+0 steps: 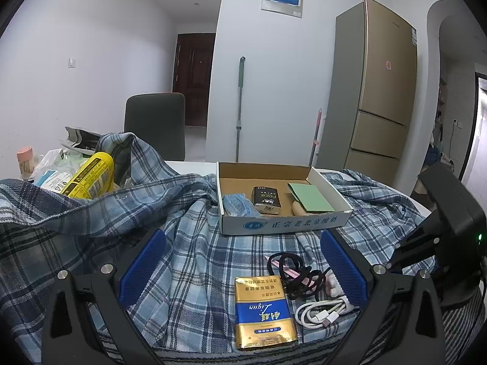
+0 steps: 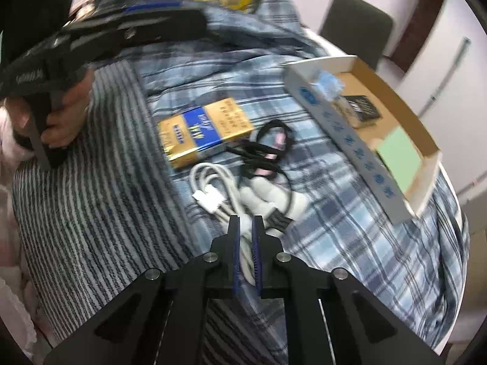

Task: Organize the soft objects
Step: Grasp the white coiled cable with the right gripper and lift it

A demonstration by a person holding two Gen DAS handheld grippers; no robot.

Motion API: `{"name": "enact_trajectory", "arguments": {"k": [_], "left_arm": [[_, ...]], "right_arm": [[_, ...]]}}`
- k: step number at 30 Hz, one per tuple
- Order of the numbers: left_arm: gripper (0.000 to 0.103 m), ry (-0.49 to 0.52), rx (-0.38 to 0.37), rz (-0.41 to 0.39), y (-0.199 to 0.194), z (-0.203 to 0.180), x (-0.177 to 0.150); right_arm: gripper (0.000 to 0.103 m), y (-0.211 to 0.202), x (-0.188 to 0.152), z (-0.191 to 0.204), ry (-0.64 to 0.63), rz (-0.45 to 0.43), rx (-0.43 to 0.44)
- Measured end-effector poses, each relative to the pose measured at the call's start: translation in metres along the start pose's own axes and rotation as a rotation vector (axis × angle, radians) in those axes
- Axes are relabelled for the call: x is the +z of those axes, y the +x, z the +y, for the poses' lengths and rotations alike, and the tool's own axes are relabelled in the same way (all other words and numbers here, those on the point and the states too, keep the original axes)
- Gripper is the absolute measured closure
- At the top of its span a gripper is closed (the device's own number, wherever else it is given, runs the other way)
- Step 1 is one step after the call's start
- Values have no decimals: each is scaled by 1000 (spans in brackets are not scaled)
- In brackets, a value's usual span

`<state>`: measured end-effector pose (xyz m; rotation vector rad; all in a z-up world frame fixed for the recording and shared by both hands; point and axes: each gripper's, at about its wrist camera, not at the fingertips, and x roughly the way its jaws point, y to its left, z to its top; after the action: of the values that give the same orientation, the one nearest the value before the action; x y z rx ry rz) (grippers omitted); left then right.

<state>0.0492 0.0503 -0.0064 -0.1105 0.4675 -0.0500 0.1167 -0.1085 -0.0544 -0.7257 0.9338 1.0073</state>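
Note:
A blue plaid cloth (image 1: 194, 243) covers the table, with a striped grey cloth (image 2: 91, 213) at its near edge. On it lie a gold and blue packet (image 1: 263, 313), a coiled white cable (image 1: 322, 311) and a black and pink cord (image 1: 293, 273). My left gripper (image 1: 242, 263) is open above the plaid cloth and holds nothing. My right gripper (image 2: 246, 222) is shut on the white cable (image 2: 222, 188), whose strands run between its fingers. The left gripper also shows in the right wrist view (image 2: 121, 30).
An open cardboard box (image 1: 283, 219) behind the items holds a blue pouch (image 1: 239, 205), a dark packet (image 1: 267, 200) and a green pad (image 1: 310, 197). A yellow can (image 1: 89, 179) and bags lie at the left. A chair (image 1: 155, 121) stands behind the table.

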Motion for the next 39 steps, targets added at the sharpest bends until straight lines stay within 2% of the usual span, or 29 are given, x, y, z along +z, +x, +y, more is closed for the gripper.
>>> {"name": "enact_trajectory", "arguments": {"k": [3,5,7,8,15,18,20,23,27,30,32,35,36,38,39], "left_arm": [[0,-4,-3,8,2,1,0],[0,-5,-5,14,3,2,0],[0,-5,-7,18,4,2,-1],[0,-5,-7,17,4,1,-1],[0,-4,-7,22,4,1,-1],[0,-8,-3,20,4,2,-1],[0,-13,-1,19,4,2,-1],[0,-20,0,19,3,3,-1],[0,-16,1,19,3,2,-1],[0,-12,3,22,4,2,-1],[0,-12,5,21,4,1,-1],[0,-14,9,23,5,2,-1],[0,-16,8,27,6,3,-2],[0,-20,7,35,8,4,-2],[0,-20,5,39,9,4,-2]], "right_arm": [[87,8,5,5,-44,19,7],[69,11,7,5,-49,37,26],[69,17,6,3,-47,62,59],[72,21,6,4,-58,77,60],[79,35,12,9,-92,87,13],[81,32,13,9,-50,65,-32],[81,18,10,5,9,29,-48],[81,-9,1,-6,155,-26,-23],[81,-29,-20,-39,463,-83,-30],[81,-24,-44,-72,716,-61,-116],[80,-17,-62,-95,851,-53,-111],[78,-7,-74,-107,909,-48,-72],[75,-5,-74,-106,887,-45,-82],[46,-5,-74,-102,861,-51,-99],[45,-4,-74,-103,848,-58,-101]]}}
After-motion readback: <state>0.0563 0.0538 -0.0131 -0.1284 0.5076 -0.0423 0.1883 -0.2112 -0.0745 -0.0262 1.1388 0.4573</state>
